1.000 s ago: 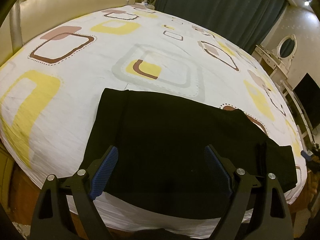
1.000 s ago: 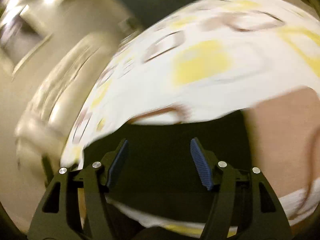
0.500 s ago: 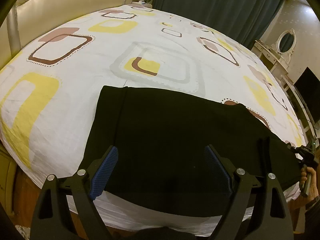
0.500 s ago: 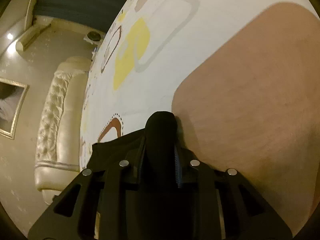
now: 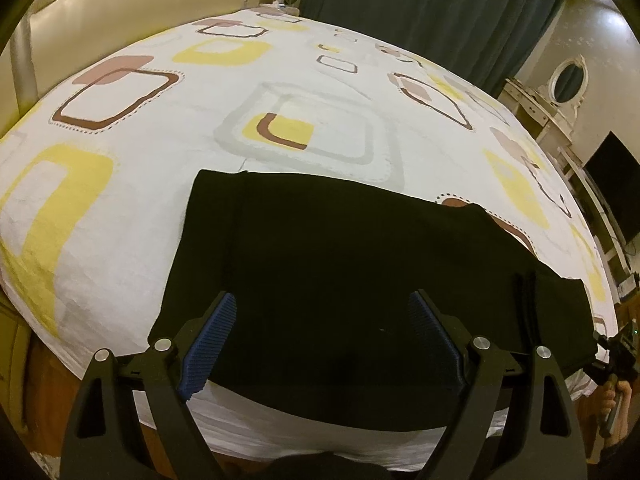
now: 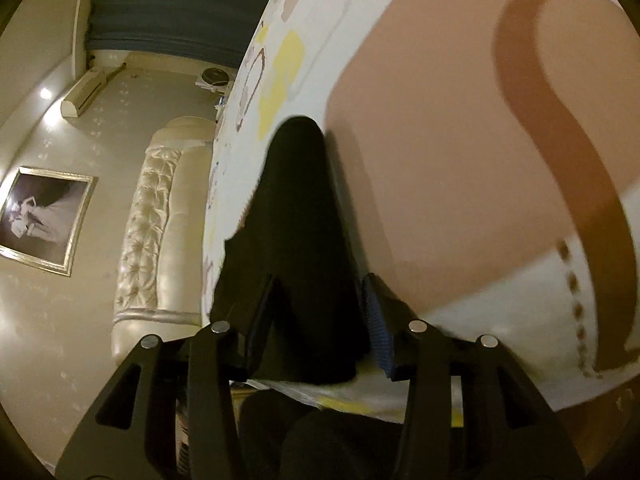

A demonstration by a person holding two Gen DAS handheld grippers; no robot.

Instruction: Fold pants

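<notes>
The black pants lie flat on the bed, close to its near edge, and stretch toward the bed's right corner. The bed wears a white sheet with yellow, brown and grey squares on it. Behind the bed stands a cream padded headboard. A dark teal curtain hangs past the far edge. By the right wall are a white dressing table with an oval mirror and a dark TV screen. In the right wrist view a framed picture and an air conditioner are on the wall.

The left gripper hangs over the pants near the bed's near edge and tips down. Its jaws are spread wide, with blue pads on each side, and nothing is pinched between them.

The right gripper is at the right end of the pants, near the bed's right corner. It is rolled to one side (the bed looks tipped up in its view). A bunched fold of black cloth sticks up between its jaws. The jaws are opening. There is a small gap beside the blue pad on one side, and the other side is too dark to tell. At the far right of the left wrist view, a hand holds this gripper's handle.
</notes>
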